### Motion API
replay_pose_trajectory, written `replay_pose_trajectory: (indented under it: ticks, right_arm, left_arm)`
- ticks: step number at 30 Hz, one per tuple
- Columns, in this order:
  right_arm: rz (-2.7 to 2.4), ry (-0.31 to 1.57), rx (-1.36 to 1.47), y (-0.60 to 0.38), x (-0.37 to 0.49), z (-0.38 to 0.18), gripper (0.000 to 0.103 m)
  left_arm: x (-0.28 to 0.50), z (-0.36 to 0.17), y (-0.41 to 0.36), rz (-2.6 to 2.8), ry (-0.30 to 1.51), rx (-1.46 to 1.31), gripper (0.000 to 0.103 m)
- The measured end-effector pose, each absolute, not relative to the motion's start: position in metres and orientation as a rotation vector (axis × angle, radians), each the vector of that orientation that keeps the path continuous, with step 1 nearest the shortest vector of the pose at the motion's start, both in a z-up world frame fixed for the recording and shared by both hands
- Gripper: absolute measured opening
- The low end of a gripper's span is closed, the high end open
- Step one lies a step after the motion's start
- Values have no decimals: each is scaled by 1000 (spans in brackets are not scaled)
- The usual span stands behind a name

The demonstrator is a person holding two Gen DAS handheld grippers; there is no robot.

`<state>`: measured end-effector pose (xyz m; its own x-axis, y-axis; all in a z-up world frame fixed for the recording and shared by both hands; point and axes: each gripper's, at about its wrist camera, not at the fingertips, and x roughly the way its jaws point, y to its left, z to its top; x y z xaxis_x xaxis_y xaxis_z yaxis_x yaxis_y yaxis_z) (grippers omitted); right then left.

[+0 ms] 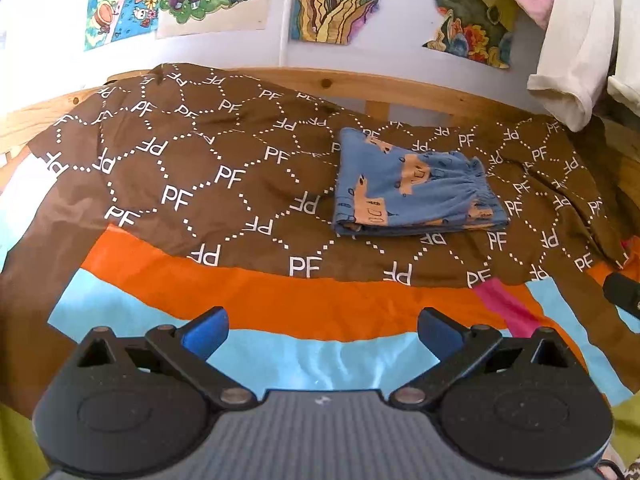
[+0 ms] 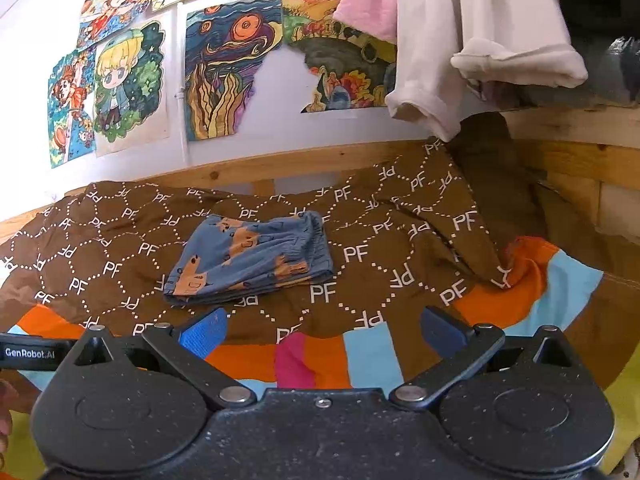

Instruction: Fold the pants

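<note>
- Folded blue pants (image 1: 416, 188) (image 2: 252, 258) with an orange animal print lie as a compact packet on the brown PF-patterned blanket (image 1: 224, 176) (image 2: 360, 256), toward the far edge of the bed, near the wooden rail (image 1: 360, 84) (image 2: 280, 164).
- Elastic waistband sits on the packet's right side; layered fold edges face the near edge of the bed. Layers look roughly aligned.
- Left gripper (image 1: 322, 330): jaws spread wide, nothing between them. It hangs over the striped sheet (image 1: 304, 312) at the near edge, well apart from the pants.
- Right gripper (image 2: 322, 330): jaws likewise released and empty, near the pants but not touching.
- Judgement: the fold looks finished or nearly so; what is left may be only a check or a final tidy.
- Risk 1: any regrasp of the packet could catch only the top layer and peel the fold open, since the layers are loose and thin.
- Risk 2: a low pass by either gripper could snag the rumpled blanket, especially the bunched ridge at the right edge, and drag the packet along with it.
- Risk 3: the cream garment (image 1: 576, 60) (image 2: 480, 40) hangs over the far right corner; a raised right gripper could brush it and pull it down onto the bed.
- Risk 4: the soft, uneven bedding under the packet could let it slump if pressed off-centre.
</note>
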<state>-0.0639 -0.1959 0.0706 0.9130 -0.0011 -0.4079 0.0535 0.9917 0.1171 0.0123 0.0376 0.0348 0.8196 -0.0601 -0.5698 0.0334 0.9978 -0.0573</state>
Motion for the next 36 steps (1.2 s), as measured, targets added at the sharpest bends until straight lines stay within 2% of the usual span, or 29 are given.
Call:
replay_pose_trajectory:
  ticks: [36]
  right_arm:
    - [-42, 457, 165, -201, -61, 69, 102]
  left_arm:
    - [5, 40, 30, -52, 596, 19, 103]
